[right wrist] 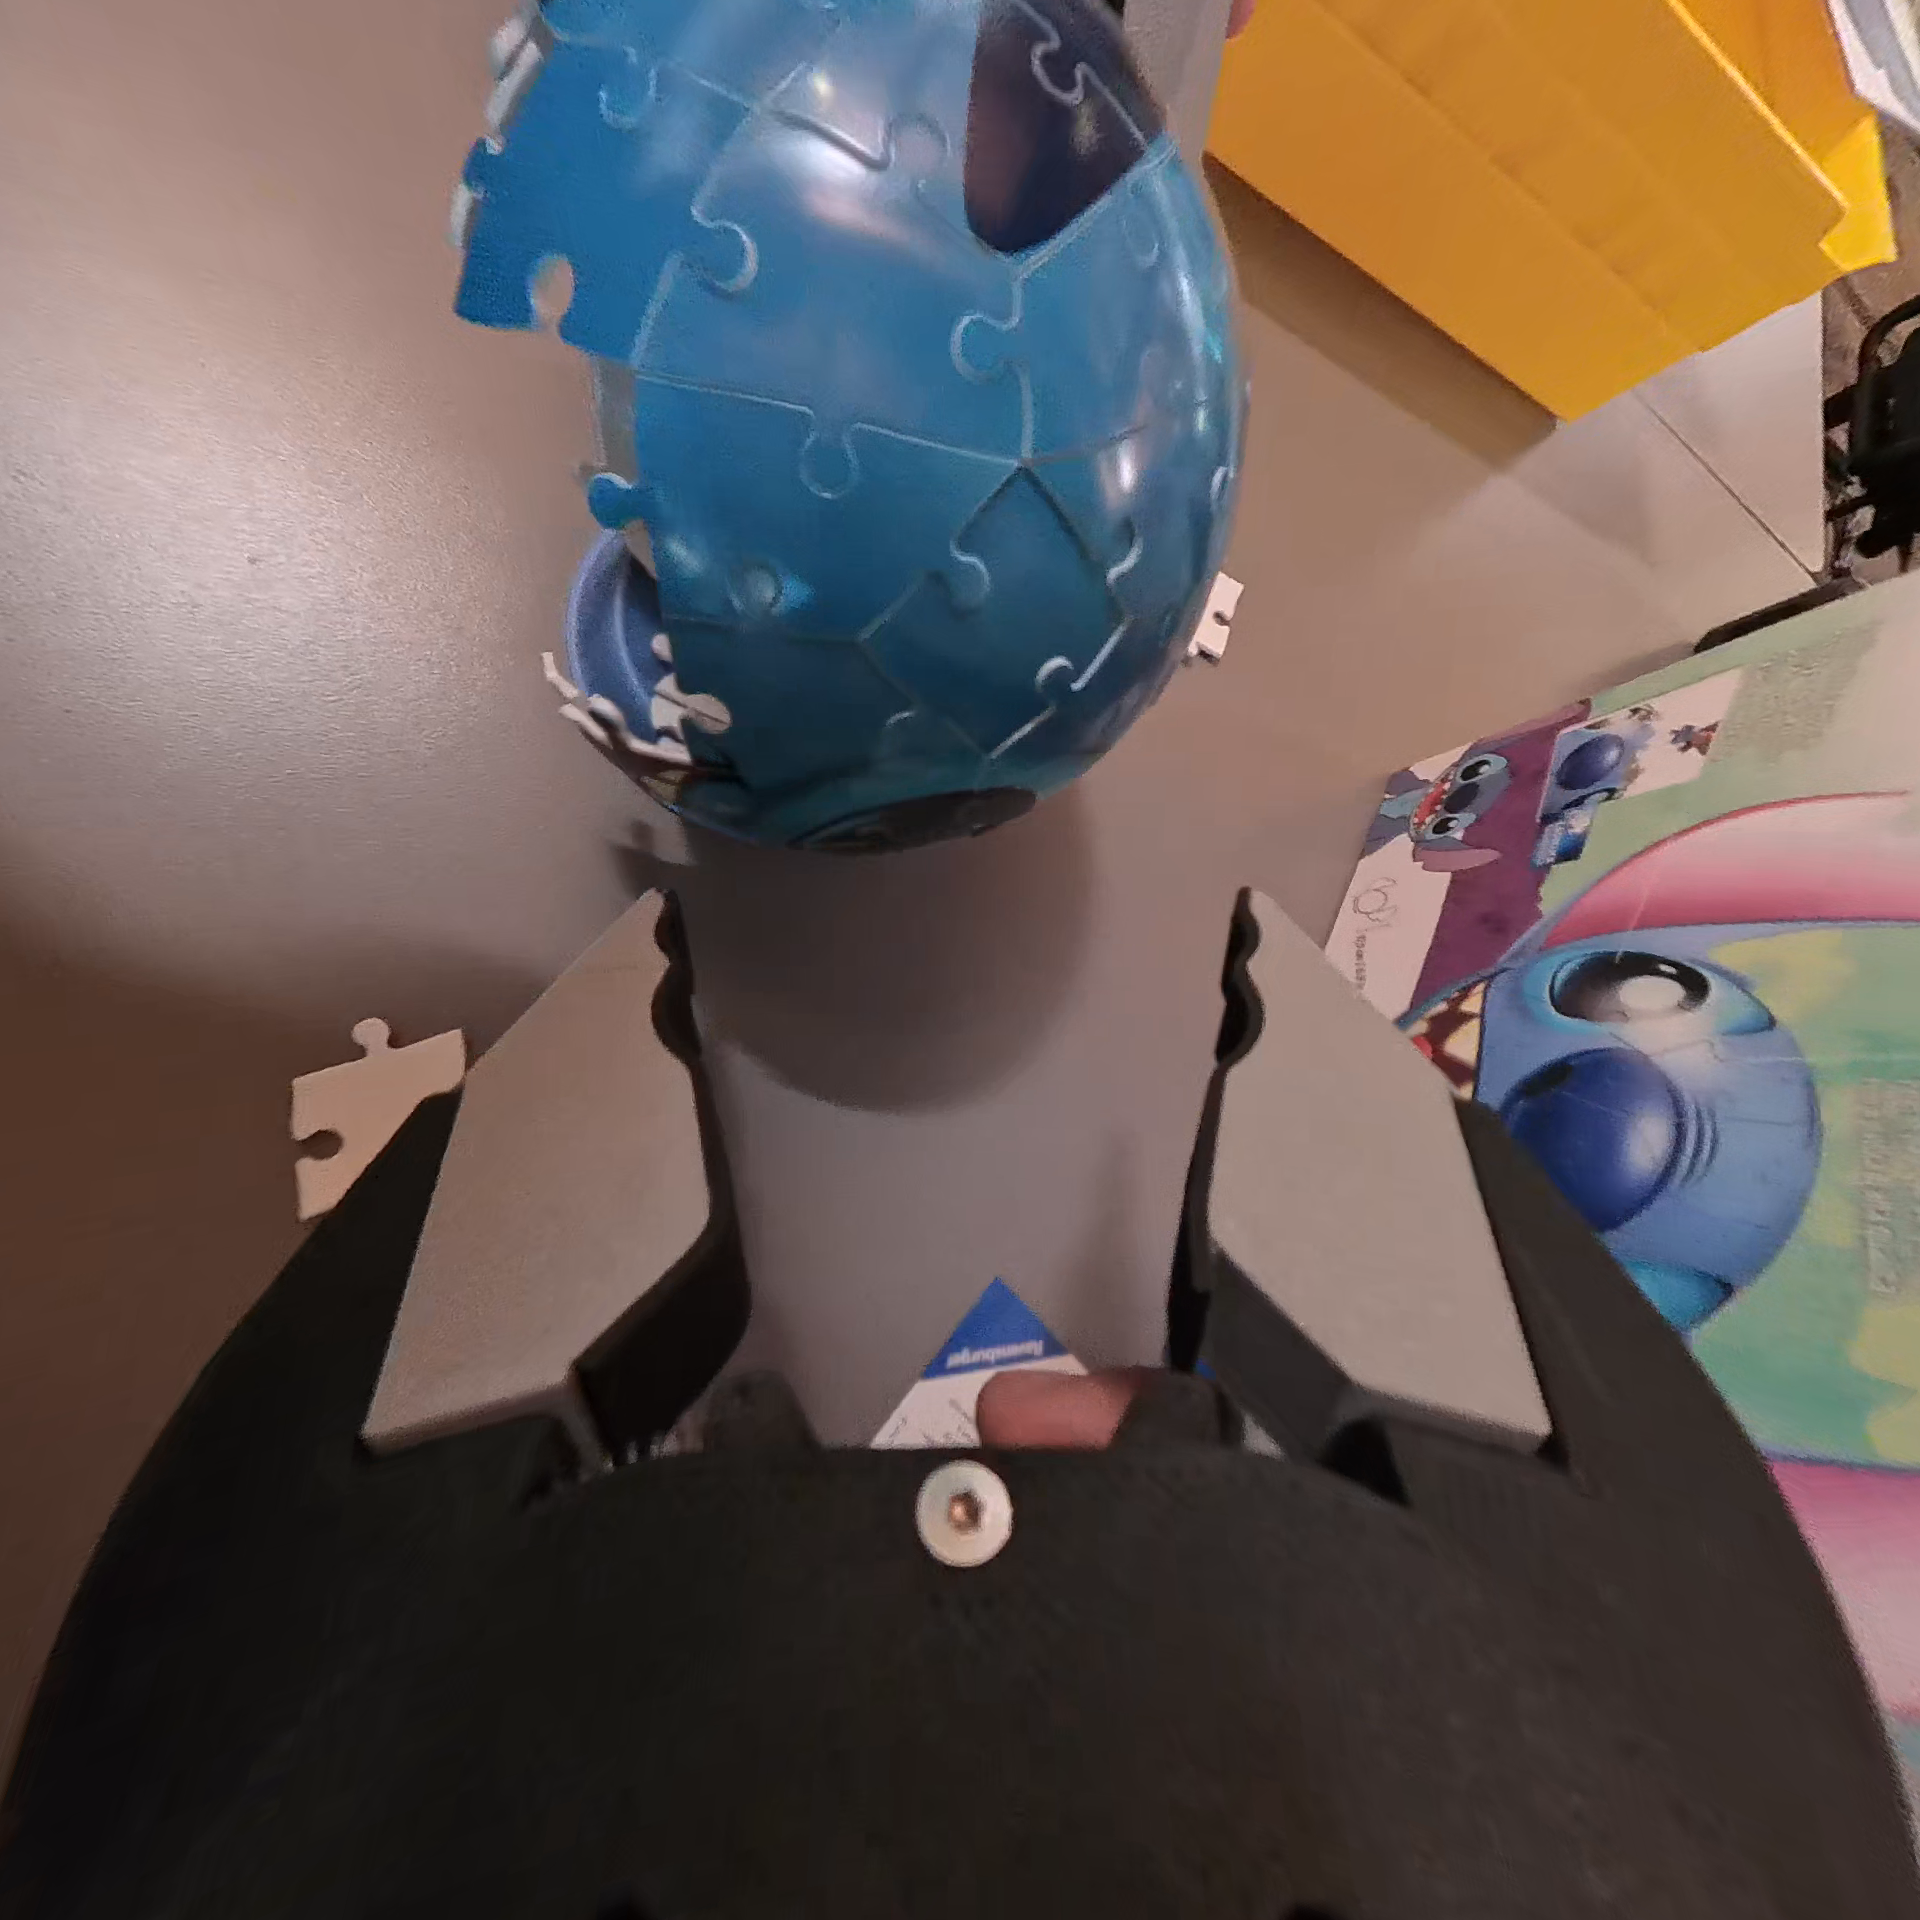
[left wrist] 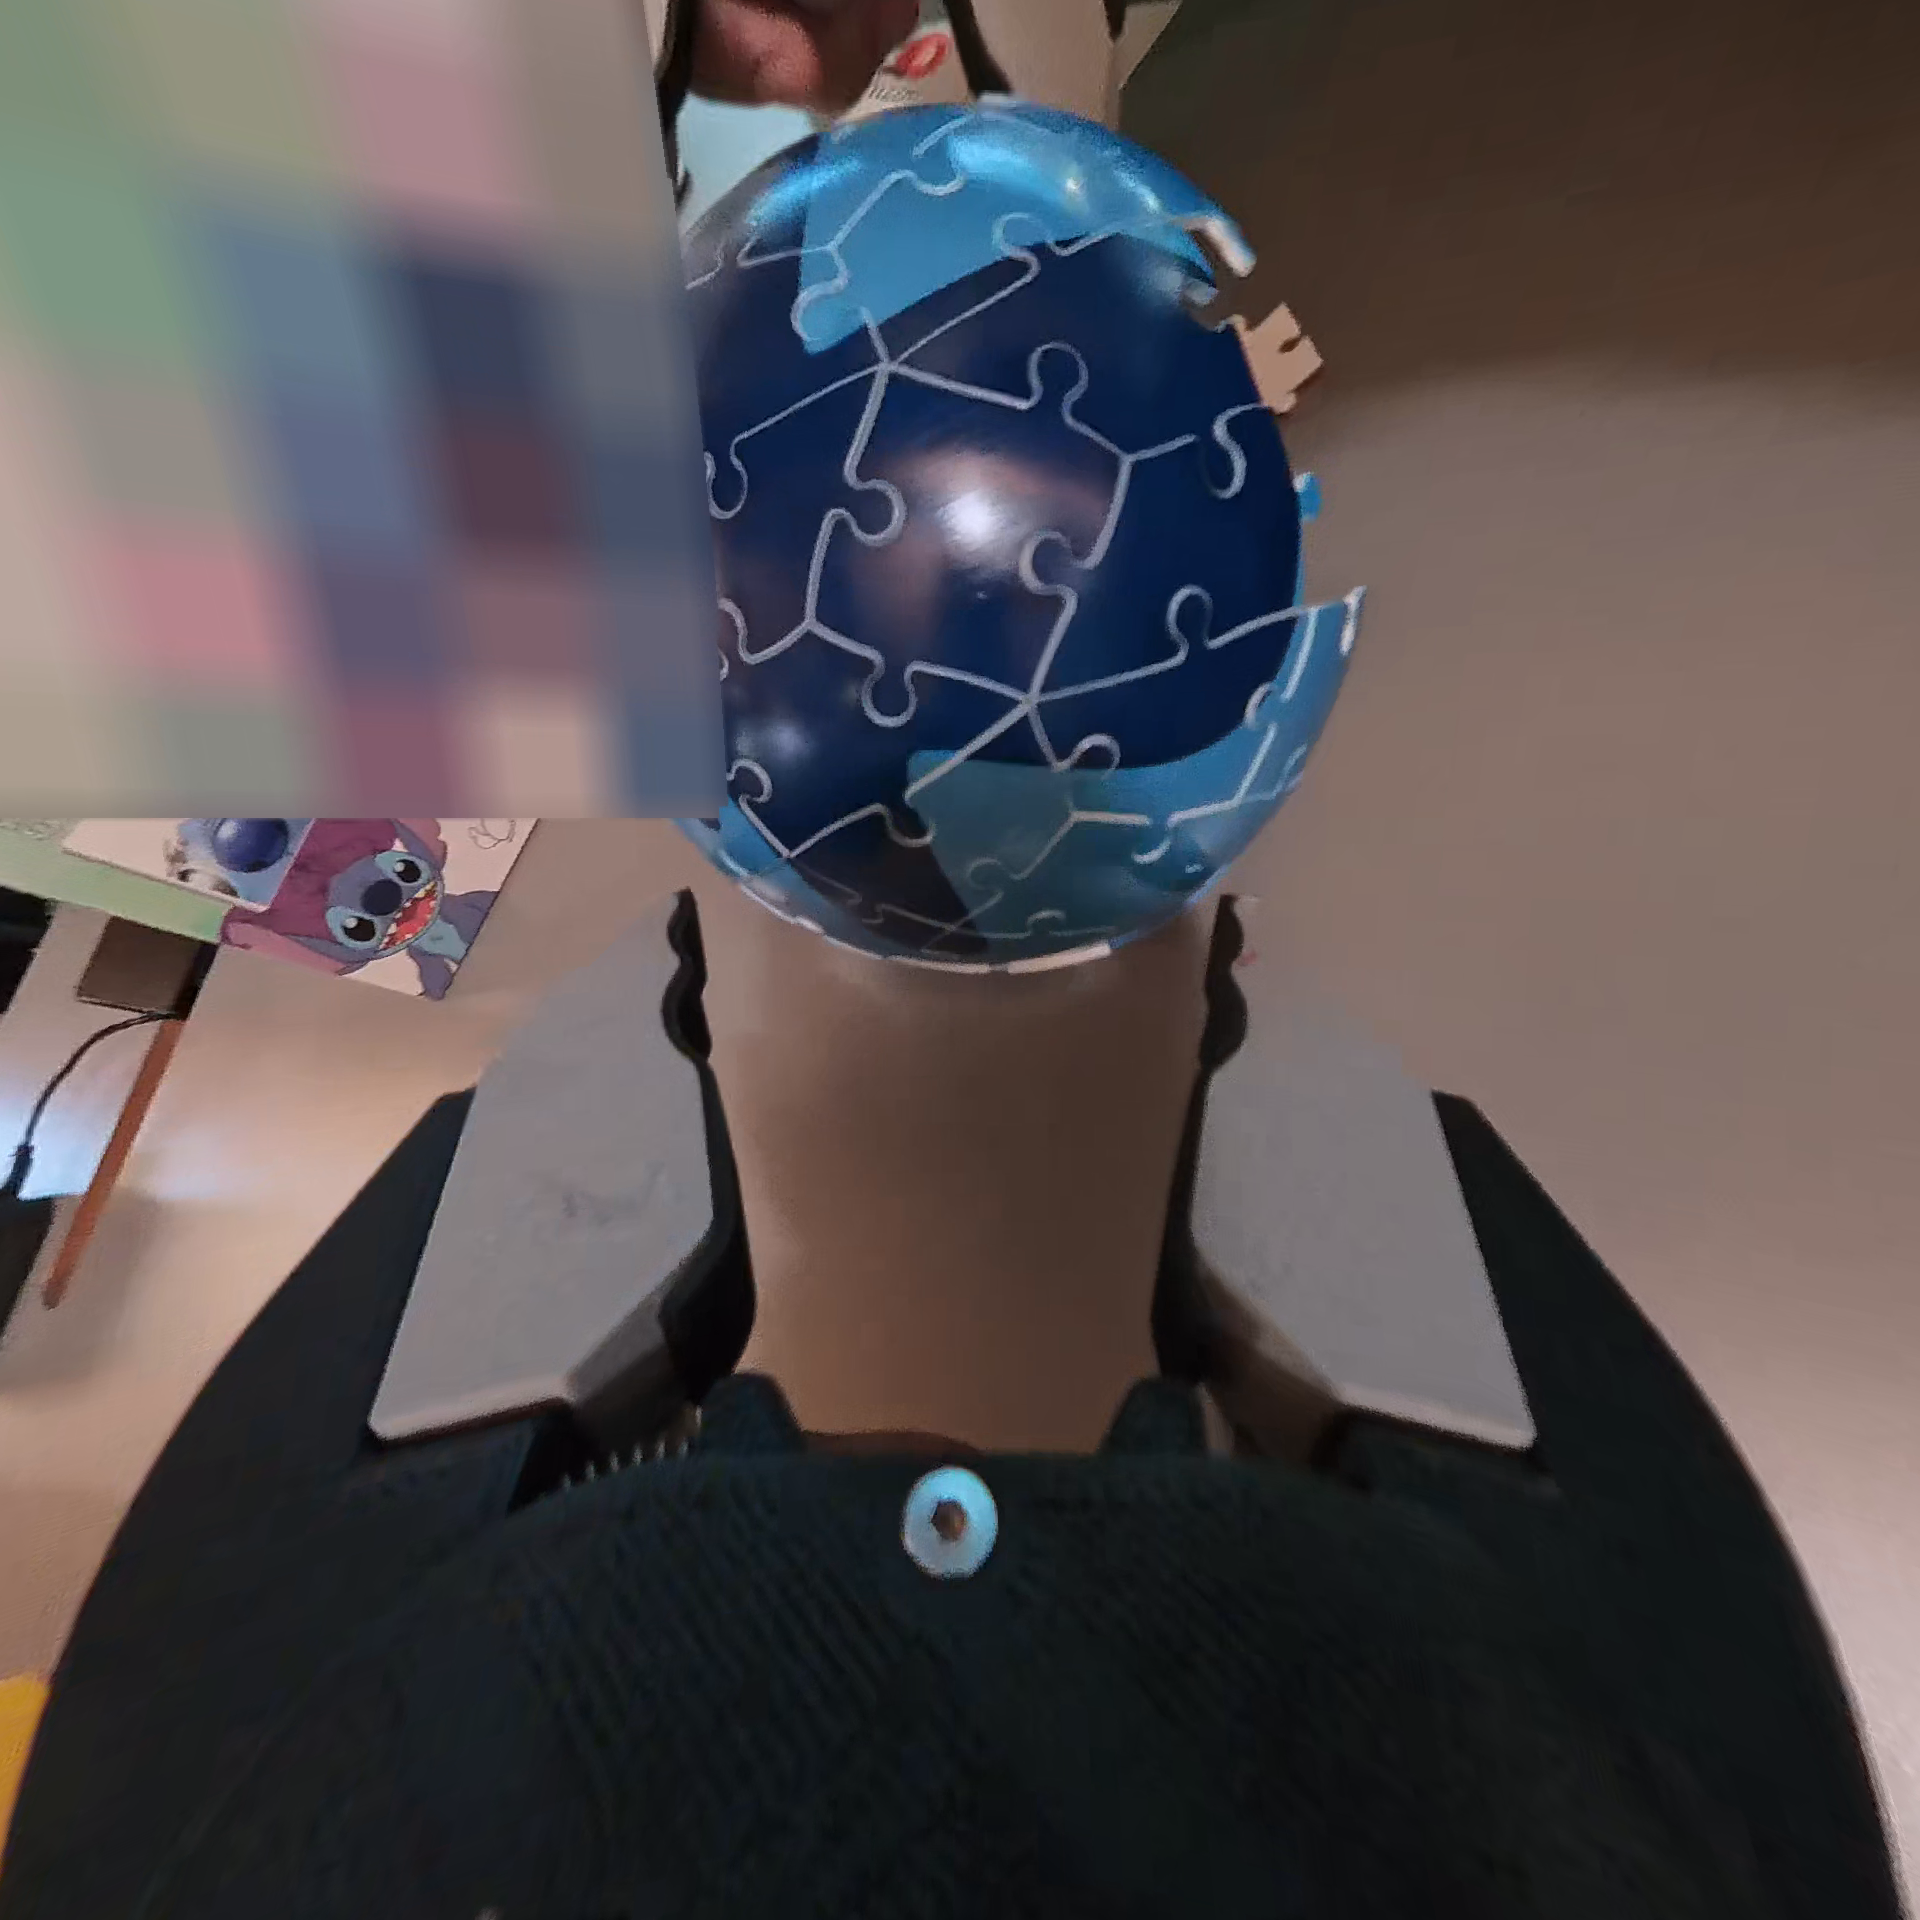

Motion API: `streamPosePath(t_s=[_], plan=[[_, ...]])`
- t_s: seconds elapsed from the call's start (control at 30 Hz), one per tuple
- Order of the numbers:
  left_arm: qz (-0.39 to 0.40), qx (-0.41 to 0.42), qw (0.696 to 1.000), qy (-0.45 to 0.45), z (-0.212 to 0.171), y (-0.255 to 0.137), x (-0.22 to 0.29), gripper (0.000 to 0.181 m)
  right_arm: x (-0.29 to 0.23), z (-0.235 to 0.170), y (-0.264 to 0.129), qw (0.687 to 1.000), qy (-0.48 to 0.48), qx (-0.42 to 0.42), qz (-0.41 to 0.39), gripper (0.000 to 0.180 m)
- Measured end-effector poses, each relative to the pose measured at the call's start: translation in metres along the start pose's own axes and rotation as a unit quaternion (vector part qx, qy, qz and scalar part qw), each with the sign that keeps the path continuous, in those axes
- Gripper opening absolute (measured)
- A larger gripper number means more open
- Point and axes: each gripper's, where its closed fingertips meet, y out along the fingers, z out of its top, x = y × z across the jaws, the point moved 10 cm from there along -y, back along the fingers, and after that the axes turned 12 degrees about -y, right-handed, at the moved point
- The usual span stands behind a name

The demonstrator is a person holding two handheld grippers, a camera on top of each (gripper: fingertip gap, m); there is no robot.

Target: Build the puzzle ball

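My left gripper [left wrist: 956, 935] points forward at the puzzle ball [left wrist: 997, 540], its two grey fingers [left wrist: 582, 1195] spread wide with a broad gap of beige table [left wrist: 1610, 727] between them. The fingertips stop just short of the ball's lower edge; nothing lies between the pads, so this gripper holds nothing. From this side the ball shows a dark blue field of joined pieces bordered by lighter blue pieces above and below, with ragged tabs jutting out on its right edge where the shell is unfinished. A puzzle box [left wrist: 364, 904] printed with a blue cartoon creature lies to the left, partly under a blurred patch.

My right gripper [right wrist: 956, 935] is likewise wide open and empty, its fingers [right wrist: 561, 1195] splayed on either side of a bare strip of table [right wrist: 208, 520]. The same puzzle ball [right wrist: 914, 436] sits ahead of the tips, apart from them, showing mostly light blue pieces here, with one dark gap near the top and loose-looking white-backed edges at its lower left. A single loose puzzle piece [right wrist: 364, 1112], pale side up, lies on the table just beside the outer edge of the left-hand finger. The puzzle box [right wrist: 1662, 1039] lies to the right, and yellow bins [right wrist: 1558, 187] stand beyond it at upper right. A fingertip [right wrist: 1049, 1408] of my hand shows at the base of the gripper, resting over a small blue-and-white leaflet [right wrist: 987, 1351].

Both grippers face the ball from opposite sides, neither touching it.
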Motion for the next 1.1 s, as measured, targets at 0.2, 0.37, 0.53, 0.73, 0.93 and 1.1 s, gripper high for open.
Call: streamPosePath(t_s=[0.2, 0.37, 0.53, 0.73, 0.93, 1.1], plan=[[-0.015, -0.003, 1.000, -0.015, 0.000, 0.009, 0.000, 0.095, 0.002, 0.006, 0.018, 0.999, -0.024, -0.005, 0.032, 0.093], [0.002, -0.021, 1.000, -0.002, -0.001, 0.013, 0.000, 0.097, 0.003, 0.013, 0.022, 0.999, -0.046, -0.008, 0.028, 0.095], [0.047, -0.024, 0.997, 0.050, 0.000, 0.008, 0.000, 0.097, 0.002, 0.018, 0.022, 0.996, -0.083, -0.035, -0.015, 0.099], [0.132, -0.020, 0.982, 0.134, 0.002, 0.001, 0.002, 0.093, 0.003, 0.026, 0.023, 0.984, -0.139, -0.076, -0.080, 0.099], [0.117, -0.025, 0.987, 0.104, -0.002, -0.004, -0.001, 0.090, 0.002, 0.030, 0.023, 0.984, -0.142, -0.072, -0.079, 0.095], [0.101, -0.038, 0.991, 0.083, -0.007, -0.005, -0.003, 0.093, 0.000, 0.025, 0.027, 0.987, -0.131, -0.079, -0.058, 0.098]])
